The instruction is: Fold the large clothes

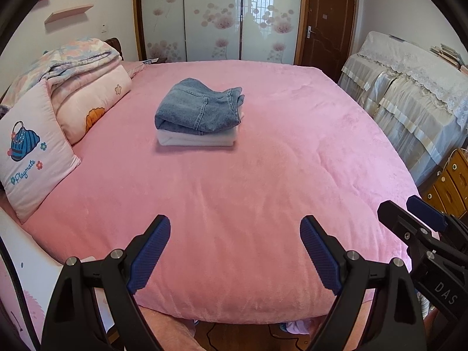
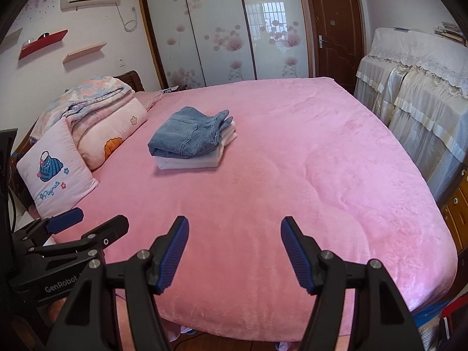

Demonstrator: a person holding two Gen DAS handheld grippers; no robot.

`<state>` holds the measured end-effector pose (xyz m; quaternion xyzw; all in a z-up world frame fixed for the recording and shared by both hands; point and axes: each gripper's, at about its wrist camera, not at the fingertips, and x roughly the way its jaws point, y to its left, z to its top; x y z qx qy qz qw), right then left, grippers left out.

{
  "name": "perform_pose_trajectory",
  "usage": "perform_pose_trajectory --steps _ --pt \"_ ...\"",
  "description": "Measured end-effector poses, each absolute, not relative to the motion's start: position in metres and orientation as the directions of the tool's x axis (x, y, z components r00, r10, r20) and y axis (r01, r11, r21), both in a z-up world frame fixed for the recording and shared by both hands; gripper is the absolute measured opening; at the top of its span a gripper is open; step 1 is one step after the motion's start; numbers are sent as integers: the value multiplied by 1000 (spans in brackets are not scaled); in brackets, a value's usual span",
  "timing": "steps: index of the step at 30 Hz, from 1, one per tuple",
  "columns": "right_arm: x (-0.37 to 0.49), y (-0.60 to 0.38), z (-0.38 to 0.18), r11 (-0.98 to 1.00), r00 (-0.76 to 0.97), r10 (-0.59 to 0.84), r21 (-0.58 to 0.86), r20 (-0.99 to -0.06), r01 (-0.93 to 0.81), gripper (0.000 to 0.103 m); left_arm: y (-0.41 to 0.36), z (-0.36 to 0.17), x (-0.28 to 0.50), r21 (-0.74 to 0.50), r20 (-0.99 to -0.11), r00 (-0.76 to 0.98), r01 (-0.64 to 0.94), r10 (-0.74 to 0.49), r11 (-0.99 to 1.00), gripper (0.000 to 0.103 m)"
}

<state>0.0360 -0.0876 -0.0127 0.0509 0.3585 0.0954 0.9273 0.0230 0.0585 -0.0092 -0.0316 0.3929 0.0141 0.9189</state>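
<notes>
Nearest to the cameras, the left gripper [image 1: 235, 251] stands wide open over the near edge of the bed [image 1: 263, 193], and nothing is between its blue pads [image 1: 152, 251]. The right gripper [image 2: 234, 251] is beside it, also open but a little narrower, and its jaws are empty too; it also shows at the right side of the left wrist view. Both point down and forward to the pink cover, not touching it. Further on, around the middle of the bed, lie folded jeans [image 1: 199, 108] on top of a folded white garment [image 1: 196, 139], as one neat stack, well apart from both grippers. At the left side of the bed a pillow [image 1: 29, 152] with a blue bag picture leans against rolled quilts [image 1: 84, 82]. Behind the bed stand the wardrobe doors [image 1: 216, 14] with flower prints, and to the right of them a brown door [image 1: 327, 23]. Along the right wall is furniture under a lace cover [image 1: 409, 87].
</notes>
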Motion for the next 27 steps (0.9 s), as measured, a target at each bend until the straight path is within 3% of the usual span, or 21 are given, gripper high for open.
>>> perform_pose_trajectory --steps 27 --pt "33 -91 -17 978 721 210 150 -661 -148 67 61 -11 23 -56 -733 680 -43 -12 998 89"
